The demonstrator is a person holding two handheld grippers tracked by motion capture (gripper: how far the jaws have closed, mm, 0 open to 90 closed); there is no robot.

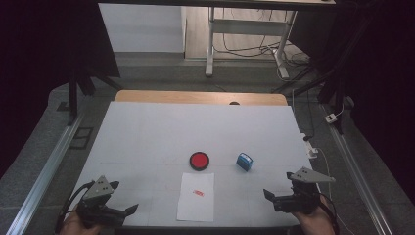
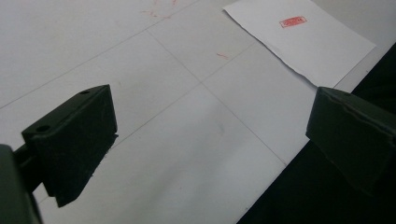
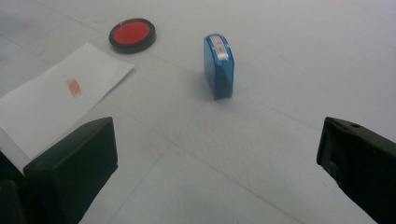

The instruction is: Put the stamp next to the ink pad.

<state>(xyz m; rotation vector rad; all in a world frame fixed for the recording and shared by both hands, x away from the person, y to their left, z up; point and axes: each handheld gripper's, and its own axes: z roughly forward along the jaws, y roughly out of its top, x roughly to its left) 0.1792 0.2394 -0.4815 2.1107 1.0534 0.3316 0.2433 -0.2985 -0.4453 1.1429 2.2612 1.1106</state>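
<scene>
A blue stamp (image 1: 244, 161) (image 3: 218, 66) stands on the white table right of the middle. Left of it lies a round black ink pad (image 1: 199, 160) (image 3: 132, 35) with a red centre. A white sheet of paper (image 1: 196, 197) (image 2: 301, 38) (image 3: 56, 98) with a small red stamp mark lies in front of the pad. My left gripper (image 1: 128, 211) (image 2: 210, 140) is open over the near left of the table, nothing between its jaws. My right gripper (image 1: 270, 196) (image 3: 217, 158) is open at the near right, well short of the stamp.
The white table top (image 1: 156, 132) runs to a wooden strip (image 1: 200, 97) at the far edge. Its near edge lies just under both grippers. Faint red smears (image 2: 223, 56) mark the surface near the paper. Cables and a desk frame (image 1: 244, 29) stand beyond the table.
</scene>
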